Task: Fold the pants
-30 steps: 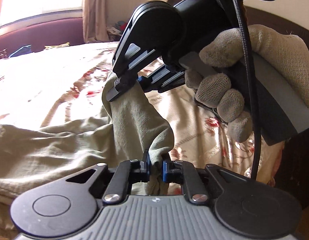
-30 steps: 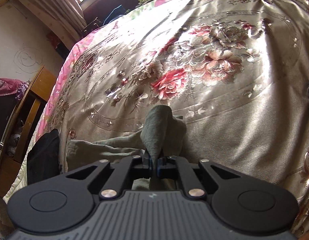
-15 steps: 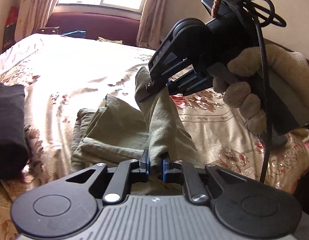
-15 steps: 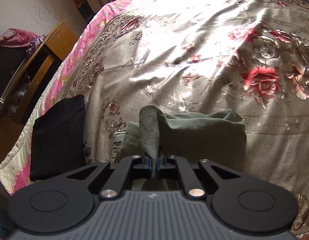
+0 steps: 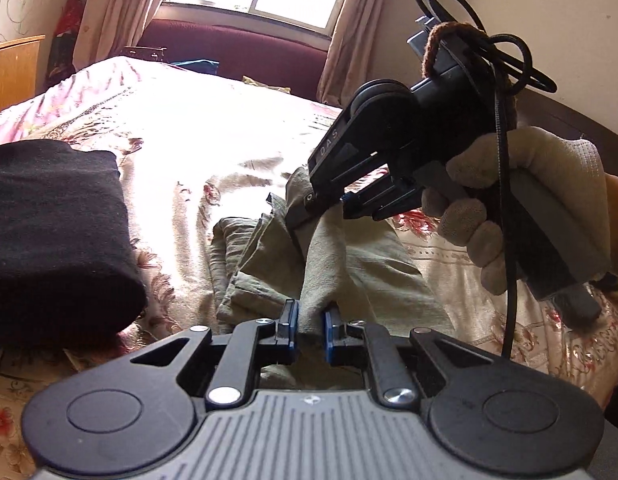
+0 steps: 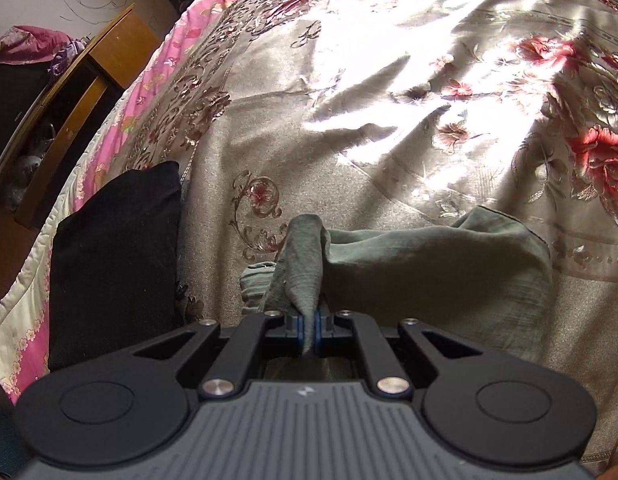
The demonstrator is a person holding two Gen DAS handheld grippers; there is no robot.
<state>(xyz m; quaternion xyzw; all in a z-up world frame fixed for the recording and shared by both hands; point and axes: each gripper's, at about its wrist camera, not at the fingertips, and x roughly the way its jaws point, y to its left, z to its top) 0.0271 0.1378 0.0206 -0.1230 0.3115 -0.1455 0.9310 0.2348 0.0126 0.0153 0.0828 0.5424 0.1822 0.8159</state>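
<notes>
Olive-green pants [image 5: 349,264] lie partly folded on the floral bedspread [image 5: 181,128], with layered edges showing at their left side. My left gripper [image 5: 311,330] is shut on a bunched fold of the pants at the near edge. In the left wrist view my right gripper [image 5: 321,210], held by a gloved hand [image 5: 509,200], pinches another corner of the same cloth a little farther back. From the right wrist view, that gripper [image 6: 308,330] is shut on a raised ridge of the pants [image 6: 429,264], which spread to the right over the bedspread [image 6: 389,100].
A folded black garment [image 5: 57,236] lies on the bed just left of the pants, also seen as a black garment [image 6: 117,264]. A wooden cabinet [image 6: 89,92] stands beyond the bed's left edge. A dark red headboard [image 5: 237,48] and window are at the far end.
Both grippers have carried the held pants edge across the bed toward the black garment. The pants have doubled over into a shorter stack, and both grippers have come lower.
</notes>
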